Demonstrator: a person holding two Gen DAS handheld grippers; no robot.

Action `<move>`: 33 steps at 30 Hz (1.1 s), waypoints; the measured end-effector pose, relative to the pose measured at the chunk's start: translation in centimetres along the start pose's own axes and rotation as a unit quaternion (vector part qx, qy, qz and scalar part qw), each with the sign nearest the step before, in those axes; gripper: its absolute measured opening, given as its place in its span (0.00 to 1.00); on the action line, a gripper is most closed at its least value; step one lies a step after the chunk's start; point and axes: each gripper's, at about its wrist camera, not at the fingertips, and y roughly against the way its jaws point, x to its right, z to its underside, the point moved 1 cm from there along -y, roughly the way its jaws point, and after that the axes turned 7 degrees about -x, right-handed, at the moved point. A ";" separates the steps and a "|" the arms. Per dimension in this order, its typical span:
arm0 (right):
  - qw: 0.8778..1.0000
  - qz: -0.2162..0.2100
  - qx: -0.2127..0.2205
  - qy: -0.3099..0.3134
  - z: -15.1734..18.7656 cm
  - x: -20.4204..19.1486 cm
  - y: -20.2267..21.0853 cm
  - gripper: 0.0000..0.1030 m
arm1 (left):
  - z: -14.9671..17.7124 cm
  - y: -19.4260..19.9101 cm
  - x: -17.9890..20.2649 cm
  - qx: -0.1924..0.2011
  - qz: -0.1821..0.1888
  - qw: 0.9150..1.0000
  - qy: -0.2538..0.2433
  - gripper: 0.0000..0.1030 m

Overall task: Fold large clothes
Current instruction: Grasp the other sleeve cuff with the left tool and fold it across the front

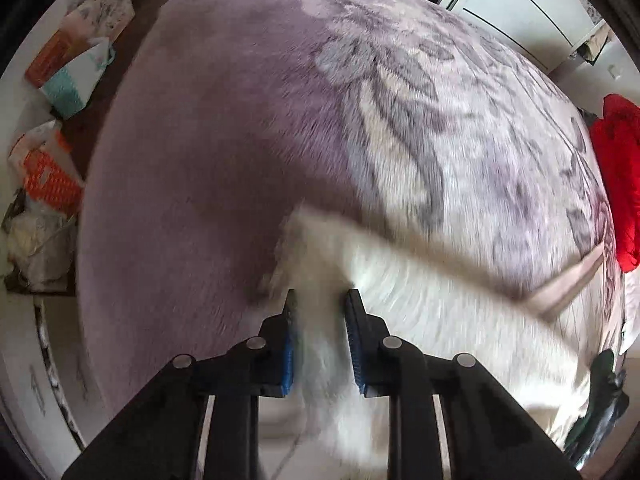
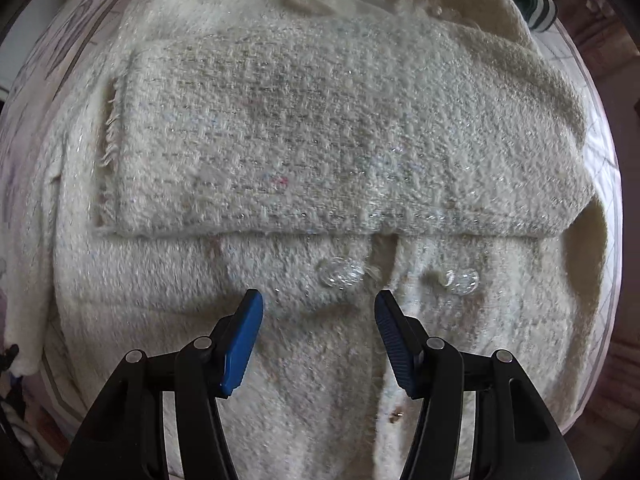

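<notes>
On the bed (image 1: 208, 152), a cream tweed jacket (image 2: 320, 128) lay with one sleeve (image 2: 304, 160) folded across; the left claw (image 1: 318, 320) pinched its edge, the right claw (image 2: 318, 320) hovered half-open, empty, further folds remaining.

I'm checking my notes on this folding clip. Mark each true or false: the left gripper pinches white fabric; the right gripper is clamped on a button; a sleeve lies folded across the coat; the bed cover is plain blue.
1. The left gripper pinches the white coat: true.
2. The right gripper is clamped on a button: false; its jaws stand open above the fabric.
3. A sleeve lies folded across the coat: true.
4. The bed cover is plain blue: false; it is mauve with a floral pattern.
</notes>
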 end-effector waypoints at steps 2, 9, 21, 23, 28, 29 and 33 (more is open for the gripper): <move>1.000 -0.003 -0.003 -0.013 -0.5 -0.2 -0.4 0.59 | -1.5 -1.3 0.7 -0.018 0.017 1.000 0.007 0.18; 0.999 -0.018 -0.009 -0.050 -0.5 -0.6 -1.4 0.59 | 0.0 -1.9 -1.2 -0.113 0.143 0.982 0.046 0.24; 0.999 -0.020 -0.019 -0.032 -0.4 -1.5 0.1 0.59 | 7.3 1.2 -5.8 -0.146 0.189 0.965 0.106 0.51; 0.999 -0.017 -0.019 -0.029 0.1 -1.8 0.4 0.59 | 7.4 -0.1 -5.2 -0.151 0.188 0.962 0.125 0.51; 0.999 -0.022 -0.024 -0.039 -0.1 -1.6 -0.5 0.59 | 9.5 1.7 -6.7 -0.155 0.218 0.947 0.177 0.51; 0.999 -0.022 -0.024 -0.038 -0.2 -1.6 -0.8 0.59 | 10.0 2.7 -6.8 -0.144 0.213 0.951 0.170 0.51; 0.999 -0.018 -0.024 -0.027 -0.3 -2.0 -0.7 0.59 | 10.5 1.6 -6.1 -0.151 0.213 0.952 0.162 0.59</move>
